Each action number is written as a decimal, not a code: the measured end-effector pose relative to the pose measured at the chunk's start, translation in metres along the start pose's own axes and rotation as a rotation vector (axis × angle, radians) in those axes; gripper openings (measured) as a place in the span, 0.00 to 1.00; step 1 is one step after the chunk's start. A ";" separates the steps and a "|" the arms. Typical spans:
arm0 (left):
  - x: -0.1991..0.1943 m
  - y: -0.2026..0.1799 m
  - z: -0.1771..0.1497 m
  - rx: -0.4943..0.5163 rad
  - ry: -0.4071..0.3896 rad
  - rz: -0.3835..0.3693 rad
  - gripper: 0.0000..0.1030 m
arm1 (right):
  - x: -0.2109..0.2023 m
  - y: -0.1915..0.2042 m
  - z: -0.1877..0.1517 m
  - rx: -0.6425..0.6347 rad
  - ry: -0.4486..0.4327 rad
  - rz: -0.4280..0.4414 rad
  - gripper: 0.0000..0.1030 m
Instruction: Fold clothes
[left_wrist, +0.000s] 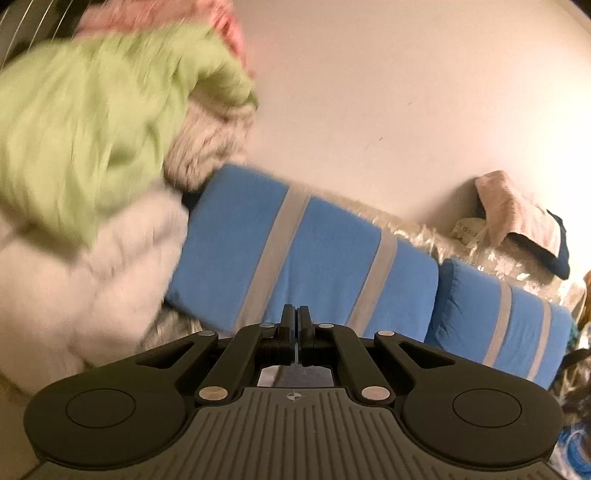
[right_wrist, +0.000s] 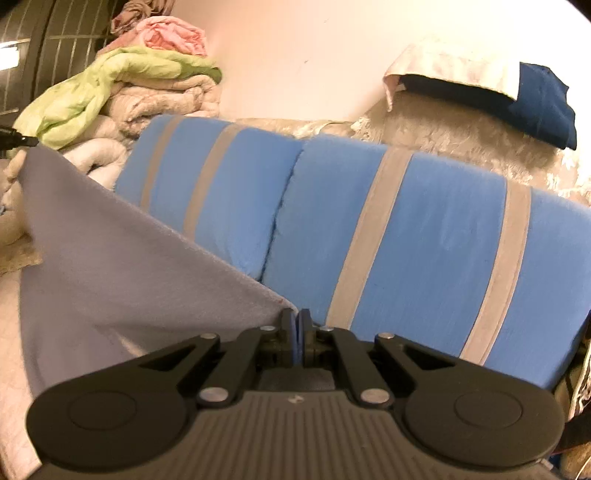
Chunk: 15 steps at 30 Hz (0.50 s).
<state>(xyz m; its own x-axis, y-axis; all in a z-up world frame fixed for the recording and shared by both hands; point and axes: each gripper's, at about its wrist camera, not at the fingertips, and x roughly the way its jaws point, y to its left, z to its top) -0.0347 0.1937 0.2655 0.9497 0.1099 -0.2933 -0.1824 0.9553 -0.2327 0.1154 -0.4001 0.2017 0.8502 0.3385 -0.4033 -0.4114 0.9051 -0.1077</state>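
A grey-lavender cloth (right_wrist: 122, 266) hangs spread in the air in the right wrist view. One corner is pinched in my right gripper (right_wrist: 296, 325), whose jaws are shut on it. The cloth runs up and left to the black tip of my left gripper (right_wrist: 31, 141), which holds the far corner. In the left wrist view my left gripper (left_wrist: 296, 321) has its fingers pressed together, and a small strip of grey cloth (left_wrist: 295, 374) shows just behind them. The rest of the cloth is out of that view.
Two blue cushions with grey stripes (right_wrist: 424, 229) lie straight ahead against a pale wall (right_wrist: 295, 55). A pile of bedding, green (left_wrist: 81, 122), pink and beige, rises at the left. A dark blue folded item under a pale towel (right_wrist: 546, 107) sits at the right.
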 end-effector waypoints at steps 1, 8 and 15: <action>0.009 -0.003 0.001 0.020 0.009 0.013 0.01 | 0.007 -0.002 0.002 0.000 0.006 -0.007 0.01; 0.129 0.012 -0.030 0.042 0.208 0.188 0.01 | 0.070 0.010 0.002 -0.035 0.069 -0.136 0.04; 0.234 0.049 -0.065 -0.031 0.407 0.342 0.04 | 0.133 0.022 0.002 -0.070 0.131 -0.265 0.73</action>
<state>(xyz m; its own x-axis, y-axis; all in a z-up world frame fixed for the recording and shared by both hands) 0.1624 0.2485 0.1252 0.6601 0.2921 -0.6921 -0.4777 0.8742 -0.0867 0.2197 -0.3349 0.1476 0.8834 0.0524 -0.4657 -0.2060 0.9360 -0.2853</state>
